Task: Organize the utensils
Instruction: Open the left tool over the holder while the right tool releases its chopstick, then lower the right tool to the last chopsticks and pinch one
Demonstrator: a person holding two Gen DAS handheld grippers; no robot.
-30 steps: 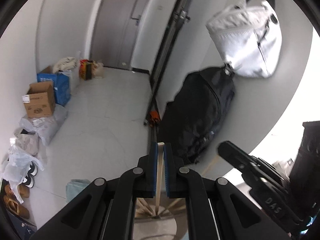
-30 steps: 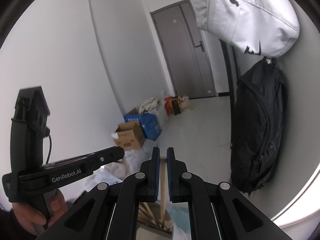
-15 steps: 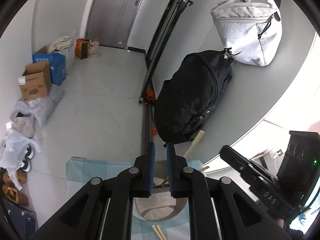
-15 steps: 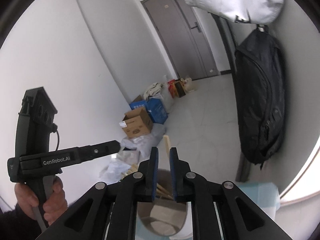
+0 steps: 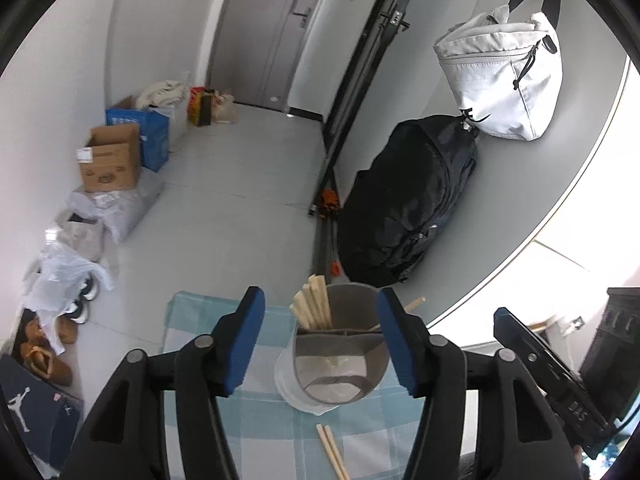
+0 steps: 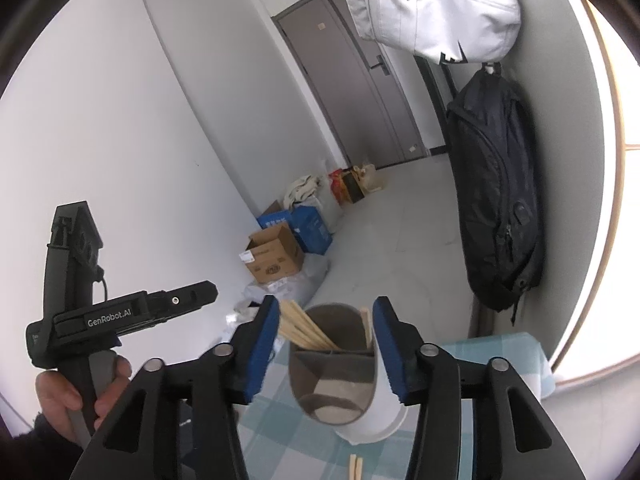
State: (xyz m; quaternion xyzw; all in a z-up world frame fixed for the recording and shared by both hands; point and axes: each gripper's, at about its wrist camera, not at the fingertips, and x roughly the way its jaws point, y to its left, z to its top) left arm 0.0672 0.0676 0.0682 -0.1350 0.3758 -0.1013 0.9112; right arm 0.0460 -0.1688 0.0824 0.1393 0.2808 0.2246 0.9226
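Note:
A grey utensil holder [image 5: 340, 364] with inner dividers stands on a blue checked cloth [image 5: 260, 420]; it also shows in the right wrist view [image 6: 336, 376]. Several wooden chopsticks [image 5: 314, 304] stand in its far-left compartment, and they show in the right wrist view [image 6: 304, 328] too. A loose pair of chopsticks [image 5: 332, 454] lies on the cloth in front of the holder. My left gripper [image 5: 320, 340] is open and empty, above and just short of the holder. My right gripper [image 6: 324, 348] is open and empty, also just short of it.
A black backpack [image 5: 408, 200] and a white bag [image 5: 500, 84] hang on the wall to the right. Cardboard boxes [image 5: 108, 160], plastic bags and shoes line the floor at left. The left hand-held gripper body [image 6: 120, 316] shows in the right wrist view.
Both grippers were shut on a chopstick each, then opened; the chopsticks now stand in the holder. Both views have tilted down onto the holder and cloth.

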